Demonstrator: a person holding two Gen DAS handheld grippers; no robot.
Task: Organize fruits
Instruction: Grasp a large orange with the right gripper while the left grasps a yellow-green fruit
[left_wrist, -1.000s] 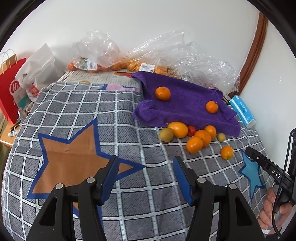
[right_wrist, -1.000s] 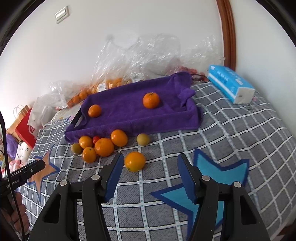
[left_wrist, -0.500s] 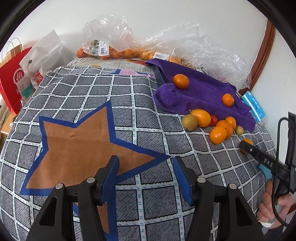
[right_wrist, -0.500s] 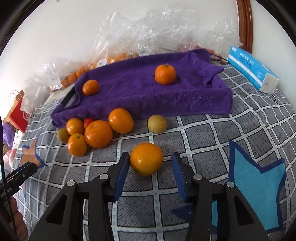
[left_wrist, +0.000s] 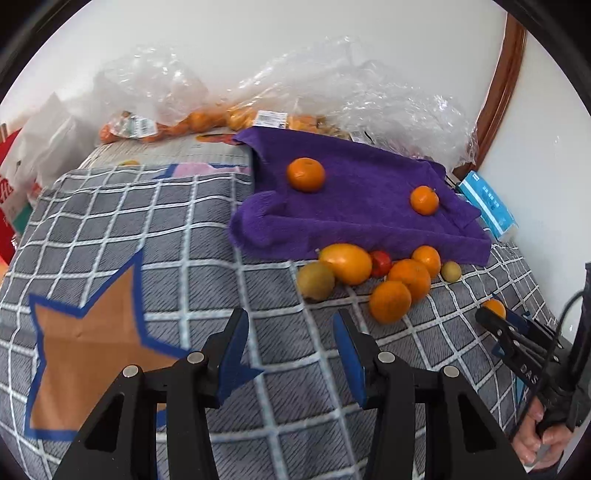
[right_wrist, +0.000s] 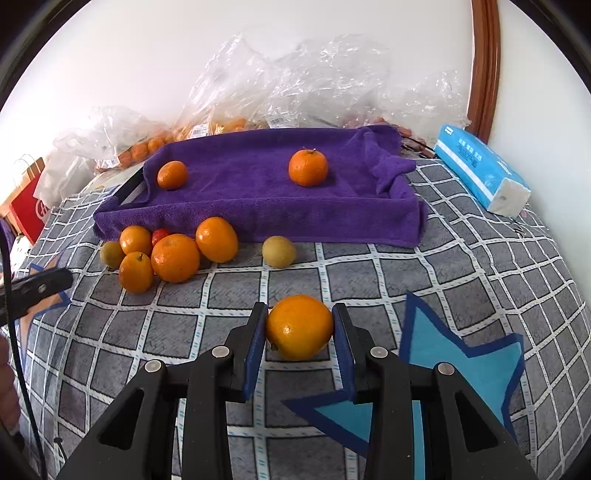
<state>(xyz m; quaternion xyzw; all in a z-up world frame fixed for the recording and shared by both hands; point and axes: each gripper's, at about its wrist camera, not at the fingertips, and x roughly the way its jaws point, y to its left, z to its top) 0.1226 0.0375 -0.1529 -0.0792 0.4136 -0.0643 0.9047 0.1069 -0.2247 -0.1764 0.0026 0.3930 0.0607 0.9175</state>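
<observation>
right gripper (right_wrist: 299, 328) jaws, just closing, press both sides of an orange (right_wrist: 299, 326). left gripper (left_wrist: 290, 354), also just closing, stands part-open and holds nothing.

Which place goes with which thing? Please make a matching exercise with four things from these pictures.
Things:
1. tissue pack
2. red fruit
3. lone orange
4. stemmed orange

Places:
A. on the purple towel
B. between the right tool's pads
C. in the fruit pile
D. by the wall, right of the towel

Pairs: 1-D, 2-C, 3-B, 4-A
</observation>
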